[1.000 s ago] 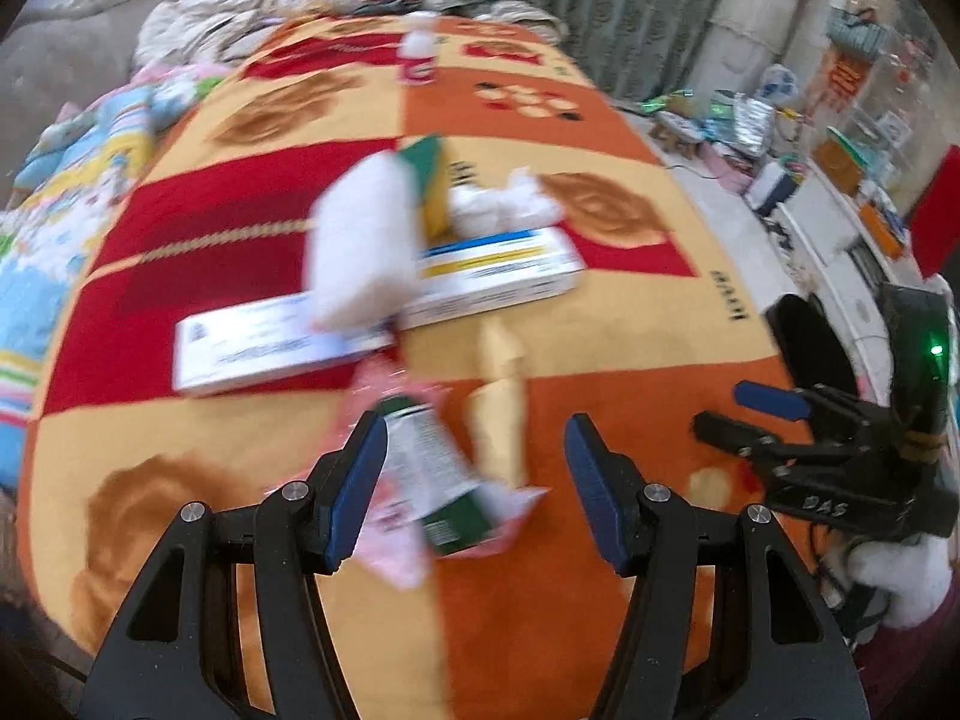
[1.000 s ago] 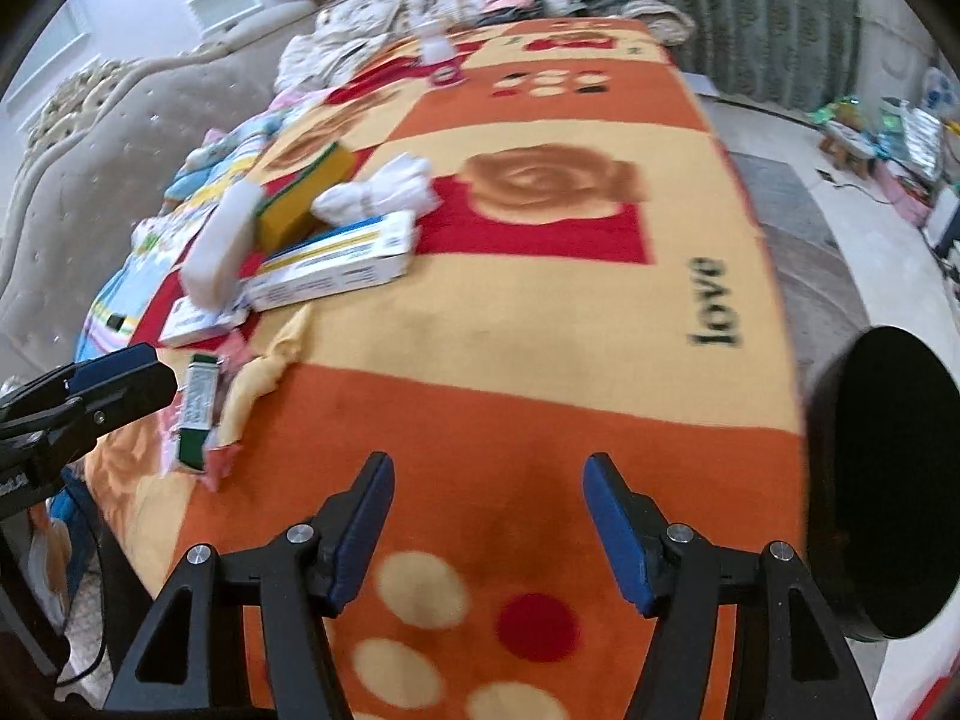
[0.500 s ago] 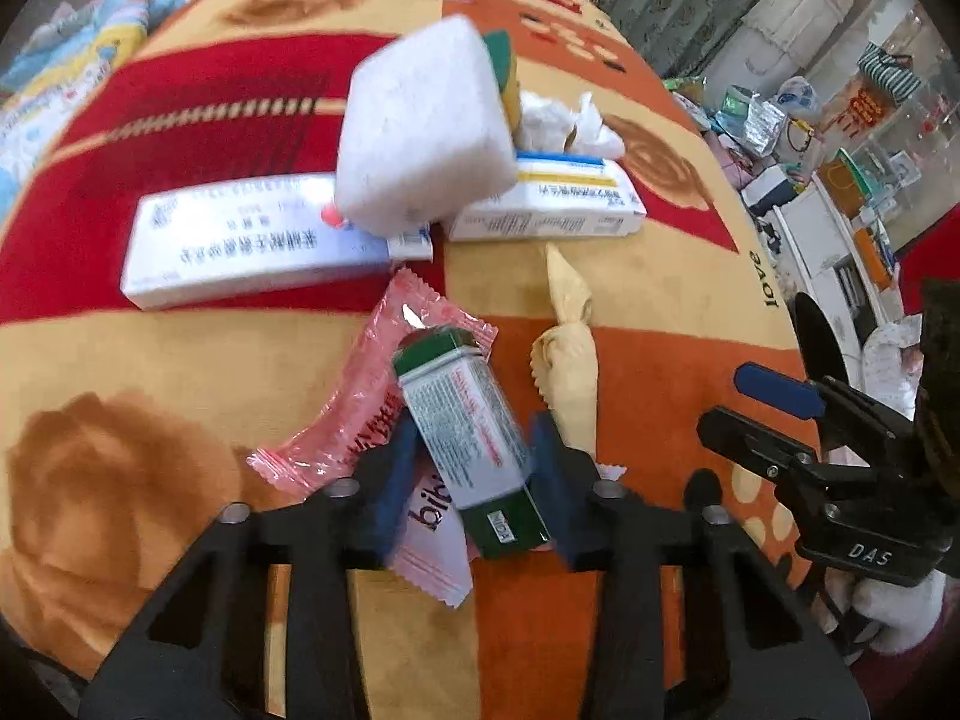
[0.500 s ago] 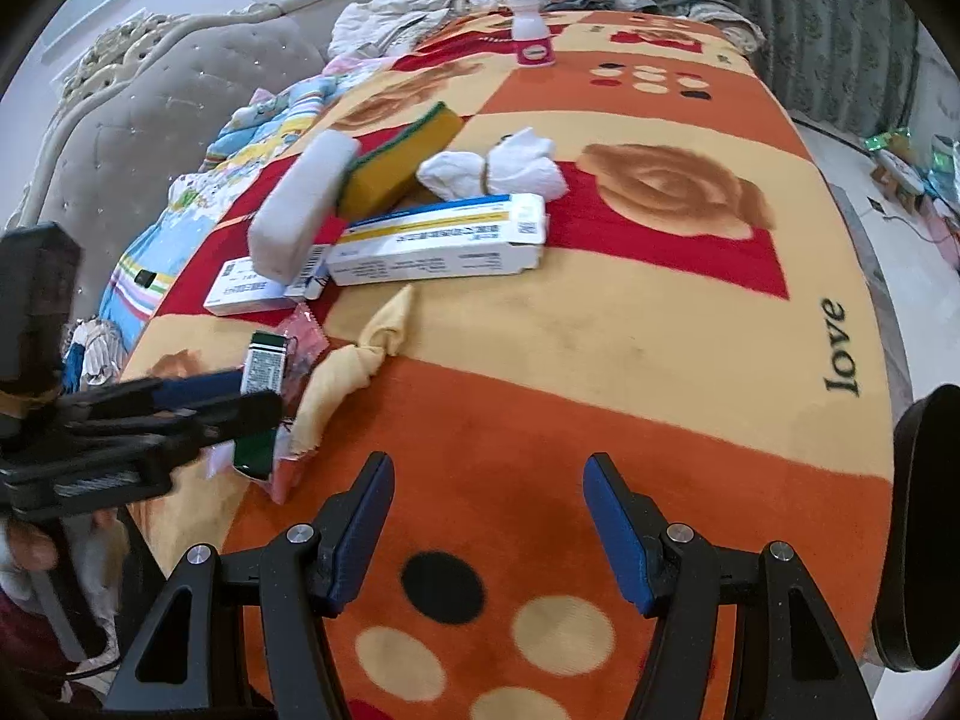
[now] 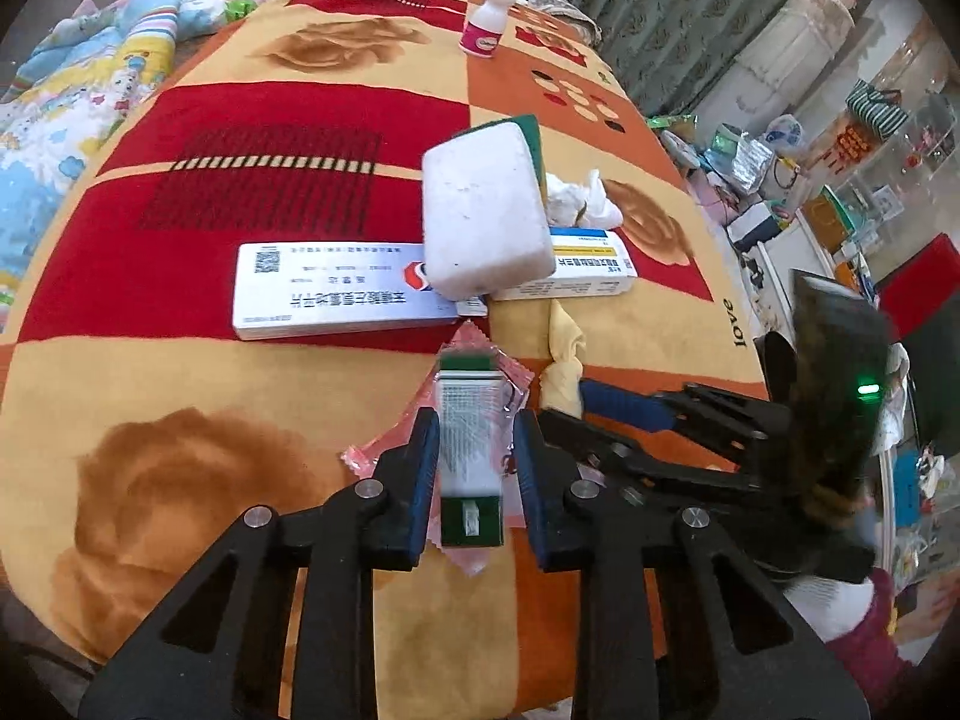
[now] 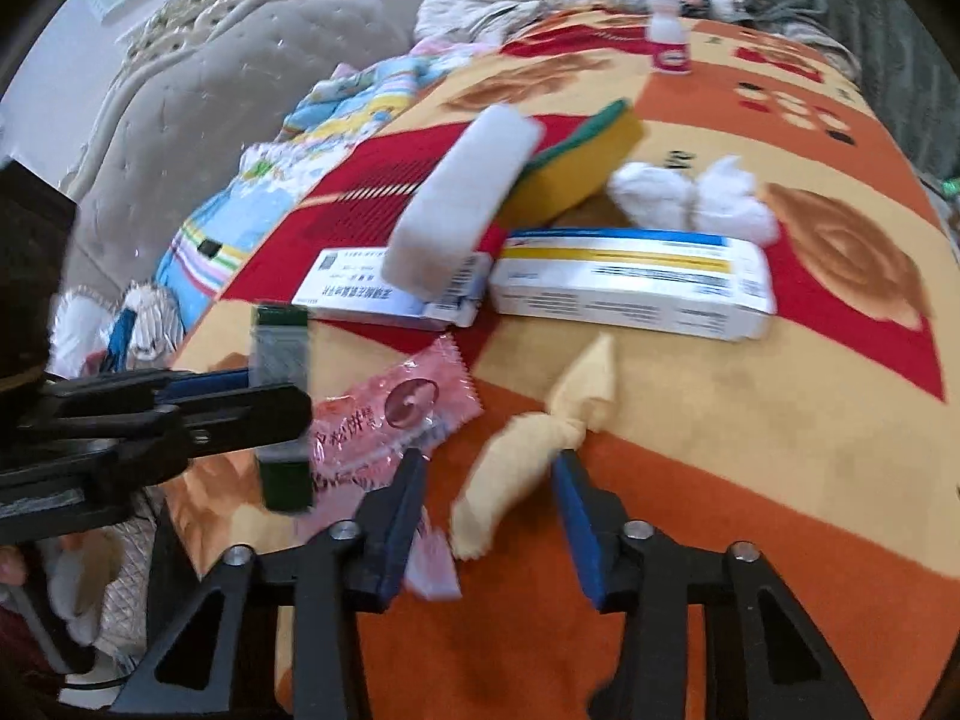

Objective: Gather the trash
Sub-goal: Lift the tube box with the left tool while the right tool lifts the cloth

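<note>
Left tool (image 5: 471, 468) grips green-capped white box (image 5: 470, 420).

Patterned orange-red blanket (image 5: 312, 372) under boxes (image 5: 336, 294), pink wrapper (image 6: 390, 420), yellow wrapper (image 6: 540, 420), bottle (image 5: 487, 24).

two long white boxes (image 5: 342, 291) (image 5: 591, 270), two sponges (image 5: 483, 210) (image 6: 576, 171), one small green box (image 5: 470, 450), one pink wrapper (image 6: 390, 420), one bottle (image 5: 487, 30)

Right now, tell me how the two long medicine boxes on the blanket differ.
The left medicine box has a red-and-blue logo and a QR code; the right medicine box carries blue and yellow stripes. The white foam block covers the left box's end, and overlaps the right one less. Both are white, long, lying flat.
</note>
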Tool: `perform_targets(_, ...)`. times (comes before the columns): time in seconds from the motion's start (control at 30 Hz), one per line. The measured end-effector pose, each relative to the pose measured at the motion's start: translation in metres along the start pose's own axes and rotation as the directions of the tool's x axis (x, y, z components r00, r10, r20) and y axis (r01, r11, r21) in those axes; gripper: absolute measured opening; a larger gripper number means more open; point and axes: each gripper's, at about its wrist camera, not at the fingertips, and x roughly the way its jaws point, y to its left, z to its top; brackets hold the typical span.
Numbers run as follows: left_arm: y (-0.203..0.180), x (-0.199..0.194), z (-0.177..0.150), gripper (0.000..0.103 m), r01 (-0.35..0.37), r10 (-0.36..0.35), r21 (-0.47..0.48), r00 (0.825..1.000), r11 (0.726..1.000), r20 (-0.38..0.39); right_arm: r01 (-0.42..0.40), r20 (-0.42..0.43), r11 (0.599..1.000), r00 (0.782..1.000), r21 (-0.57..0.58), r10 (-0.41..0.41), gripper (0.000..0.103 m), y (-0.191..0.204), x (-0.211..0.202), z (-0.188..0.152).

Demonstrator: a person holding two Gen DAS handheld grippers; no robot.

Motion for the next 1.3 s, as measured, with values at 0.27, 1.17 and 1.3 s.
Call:
perform_targets(0.27,-0.002,0.009,0.0,0.023,-0.005,0.005,0.0,1.0,1.0,-0.003,0.052,0.018,0.999,0.998,-0.007,-0.052,0.016,-0.012,-0.007,-0.003)
perform_targets(1.17,0.002,0.017,0.004,0.023,-0.012,0.014,0.044,1.0,0.999,-0.027,0.052,0.02,0.998,0.998,-0.031,-0.052,0.02,-0.008,0.005,0.007)
perform_targets(1.3,-0.014,0.005,0.01,0.023,0.007,-0.008,0.068,1.0,0.998,0.005,0.049,0.05,0.999,0.998,-0.011,-0.048,0.02,-0.022,-0.018,0.0)
